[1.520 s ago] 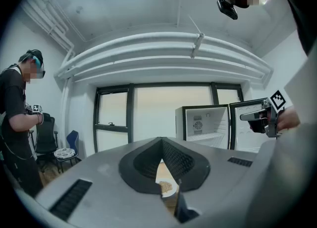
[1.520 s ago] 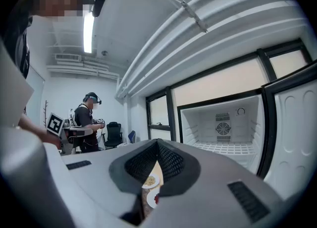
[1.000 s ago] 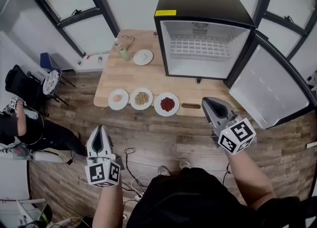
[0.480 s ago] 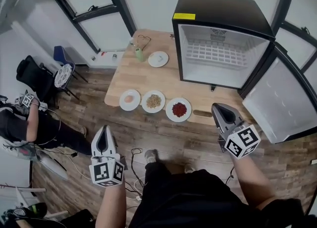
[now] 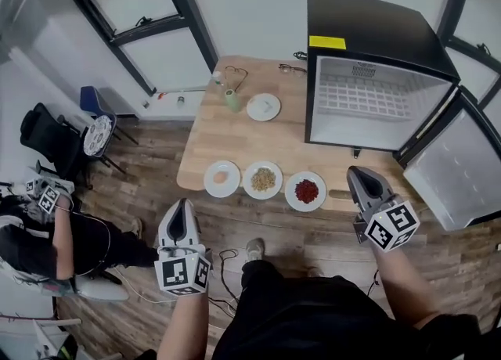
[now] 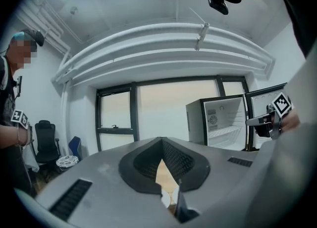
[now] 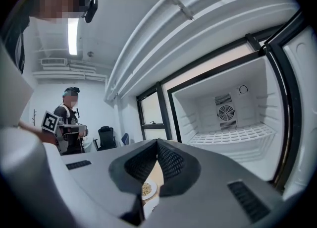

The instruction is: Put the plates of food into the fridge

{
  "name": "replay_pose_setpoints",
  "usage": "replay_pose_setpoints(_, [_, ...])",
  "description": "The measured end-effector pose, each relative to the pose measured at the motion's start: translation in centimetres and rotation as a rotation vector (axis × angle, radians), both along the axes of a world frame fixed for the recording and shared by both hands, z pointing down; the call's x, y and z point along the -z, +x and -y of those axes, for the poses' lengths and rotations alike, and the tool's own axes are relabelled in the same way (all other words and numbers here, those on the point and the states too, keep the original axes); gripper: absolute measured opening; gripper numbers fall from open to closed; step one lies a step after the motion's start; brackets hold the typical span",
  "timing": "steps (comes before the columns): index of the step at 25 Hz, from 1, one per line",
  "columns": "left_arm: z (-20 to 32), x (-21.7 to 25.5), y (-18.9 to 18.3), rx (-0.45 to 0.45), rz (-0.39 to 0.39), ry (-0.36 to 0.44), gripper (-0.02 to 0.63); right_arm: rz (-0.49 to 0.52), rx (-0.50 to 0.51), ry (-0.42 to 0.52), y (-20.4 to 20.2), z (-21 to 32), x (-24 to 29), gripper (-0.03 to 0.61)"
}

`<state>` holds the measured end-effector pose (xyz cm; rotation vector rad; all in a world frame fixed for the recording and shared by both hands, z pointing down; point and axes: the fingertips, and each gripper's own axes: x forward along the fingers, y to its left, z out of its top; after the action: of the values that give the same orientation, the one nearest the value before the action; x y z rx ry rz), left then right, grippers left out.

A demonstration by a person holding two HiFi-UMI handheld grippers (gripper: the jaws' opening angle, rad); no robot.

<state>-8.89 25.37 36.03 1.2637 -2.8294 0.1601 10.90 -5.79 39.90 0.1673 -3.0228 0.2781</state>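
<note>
Three plates stand in a row along the near edge of the wooden table [image 5: 235, 139]: one with pale orange food [image 5: 221, 178], one with beige food [image 5: 263, 180], one with red food [image 5: 306, 191]. The black fridge [image 5: 368, 34] stands on the table's right end, its door [image 5: 450, 182] swung open to the right, its white wire shelf [image 7: 233, 135] bare. My left gripper [image 5: 184, 205] hangs shut over the floor, short of the orange plate. My right gripper [image 5: 355, 171] is shut and holds nothing, just right of the red plate. The beige plate [image 7: 147, 189] shows between the right jaws.
A fourth plate [image 5: 263, 106], a green cup [image 5: 232, 100] and a pair of glasses [image 5: 291, 69] lie at the table's back. Cables [image 5: 227, 261] trail on the floor by my feet. Another person [image 5: 39, 225] and a chair [image 5: 98, 133] are at the left.
The table and fridge have slid rightward and a little lower in the head view. Both grippers stay shut and low in front of the table's near edge.
</note>
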Motion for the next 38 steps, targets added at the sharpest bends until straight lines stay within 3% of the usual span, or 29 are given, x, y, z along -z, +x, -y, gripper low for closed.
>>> replay_pose_setpoints(8, [5.5, -1.1, -8.7, -0.208, -0.016, -0.001, 0.003, -0.036, -0.181, 0.026, -4.5, 0.8, -0.5, 0.021])
replay_pose_setpoints(14, [9.3, -2.9, -12.3, -0.398, -0.037, -0.025, 0.003, -0.085, -0.314, 0.015, -7.0, 0.1, -1.4, 0.021])
replay_pose_setpoints(16, [10.4, -3.4, -13.1, -0.457, -0.003, -0.042, 0.003, -0.101, -0.368, 0.01, -7.6, -0.2, -1.9, 0.021])
replay_pose_setpoints(19, [12.1, -4.1, -13.5, -0.552, 0.032, -0.062, 0.003, -0.102, -0.428, -0.004, -8.3, -1.0, -2.3, 0.021])
replay_pose_setpoints(27, [15.2, -6.4, -13.0, -0.731, -0.048, -0.032, 0.003, -0.116, -0.593, -0.067, -5.6, -3.3, -4.6, 0.021])
replay_pose_setpoints(33, [16.6, -7.1, -11.9, -0.798, -0.092, -0.026, 0.003, -0.134, -0.666, -0.097, -2.9, -5.5, -6.2, 0.021])
replay_pose_setpoints(38, [18.6, -7.1, -9.9, -0.865, -0.072, -0.04, 0.003, -0.111, -0.721, -0.13, -1.1, -5.7, -7.9, 0.021])
